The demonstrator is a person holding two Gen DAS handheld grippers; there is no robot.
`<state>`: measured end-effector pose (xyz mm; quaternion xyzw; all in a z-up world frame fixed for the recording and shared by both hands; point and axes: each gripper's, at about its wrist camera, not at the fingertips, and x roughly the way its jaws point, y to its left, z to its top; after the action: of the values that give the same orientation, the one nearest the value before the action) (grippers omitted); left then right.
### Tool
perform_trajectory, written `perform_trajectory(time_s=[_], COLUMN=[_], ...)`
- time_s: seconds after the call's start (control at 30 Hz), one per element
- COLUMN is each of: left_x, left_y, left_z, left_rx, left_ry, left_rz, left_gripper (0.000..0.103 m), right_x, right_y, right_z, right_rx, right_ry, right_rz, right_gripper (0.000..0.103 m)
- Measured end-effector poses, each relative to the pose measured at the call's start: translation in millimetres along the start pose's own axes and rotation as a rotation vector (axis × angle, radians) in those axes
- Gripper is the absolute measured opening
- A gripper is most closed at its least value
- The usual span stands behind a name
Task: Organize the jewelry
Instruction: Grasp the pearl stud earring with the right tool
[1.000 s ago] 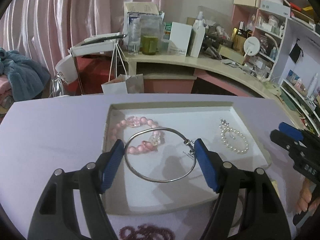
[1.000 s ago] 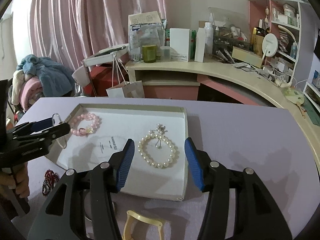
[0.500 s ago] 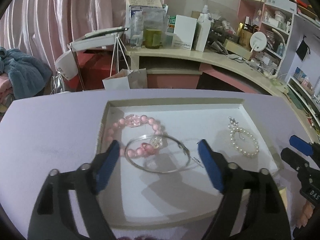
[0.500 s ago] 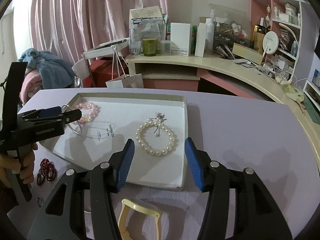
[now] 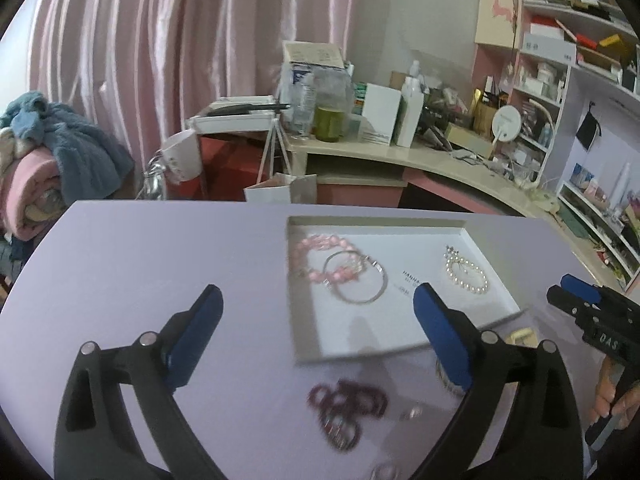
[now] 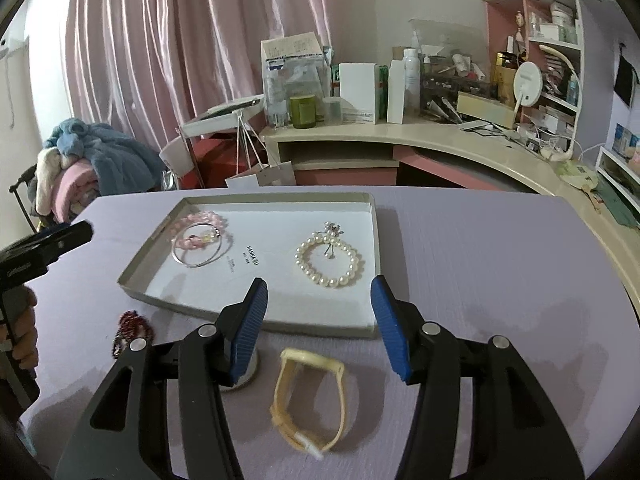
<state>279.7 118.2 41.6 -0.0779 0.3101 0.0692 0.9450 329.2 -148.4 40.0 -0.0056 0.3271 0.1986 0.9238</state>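
Note:
A shallow white tray (image 6: 256, 314) (image 5: 400, 229) lies on the lilac table. In it lie a silver bangle (image 6: 199, 262) (image 5: 357, 301) resting over a pink bead bracelet (image 6: 208, 220) (image 5: 316, 245), and a pearl bracelet (image 6: 330, 258) (image 5: 466, 274). My left gripper (image 5: 318, 334) is open and empty, held above the table in front of the tray; it shows at the left edge of the right wrist view (image 6: 52, 240). My right gripper (image 6: 318, 322) is open and empty over the tray's near edge. A dark red bead bracelet (image 5: 346, 410) (image 6: 130, 330) and a yellow watch (image 6: 310, 398) lie on the table outside the tray.
A round silver piece (image 6: 242, 376) lies under my right gripper's left finger. A curved desk (image 6: 400, 136) crowded with boxes and bottles stands behind the table. A pile of blankets (image 6: 80, 168) sits at the far left. Shelves (image 5: 560, 80) line the right wall.
My left gripper has opened and let go of the silver bangle, which now lies in the tray on the pink bracelet. The left gripper has pulled back and to the left.

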Motion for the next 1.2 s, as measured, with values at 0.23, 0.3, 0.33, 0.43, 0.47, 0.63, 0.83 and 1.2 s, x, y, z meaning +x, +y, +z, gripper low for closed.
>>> perform_trajectory(time_s=[0.23,0.3,0.33,0.43,0.47,0.63,0.83,1.2], left_x=[-43,-52,-55,-67,-71,-88,-102,-107], left_y=[22,25,26,31,32,33,30,29], left_z=[-32,-42,-45,-57,-60,-73,-83,-88], left_rx=[-0.032,-0.036,-0.037,-0.047,-0.051,-0.058,-0.05,-0.051], left_ry=[-0.018,-0.019,-0.02,-0.021,-0.021,-0.031,-0.049,-0.048], left_rz=[0.029,0.037,0.038,0.036,0.036,0.031,0.023,0.016], left_gripper=[0.096,0.096,0.096,0.096,0.096,0.097,0.097,0.098], right_x=[-20,-20,-19,-13,-11,-3,1,6], right_y=[25,34,39,49,51,70,80,80], right_z=[-29,-40,-46,-63,-67,-82,-89,-94], right_rx=[-0.01,-0.024,-0.029,-0.029,-0.029,-0.058,-0.08,-0.069], right_ry=[0.017,0.038,0.051,0.094,0.106,0.156,0.184,0.215], right_rz=[0.054,0.067,0.072,0.086,0.09,0.092,0.085,0.067], right_gripper=[0.056,0.056,0.056,0.055,0.054,0.047,0.044,0.043])
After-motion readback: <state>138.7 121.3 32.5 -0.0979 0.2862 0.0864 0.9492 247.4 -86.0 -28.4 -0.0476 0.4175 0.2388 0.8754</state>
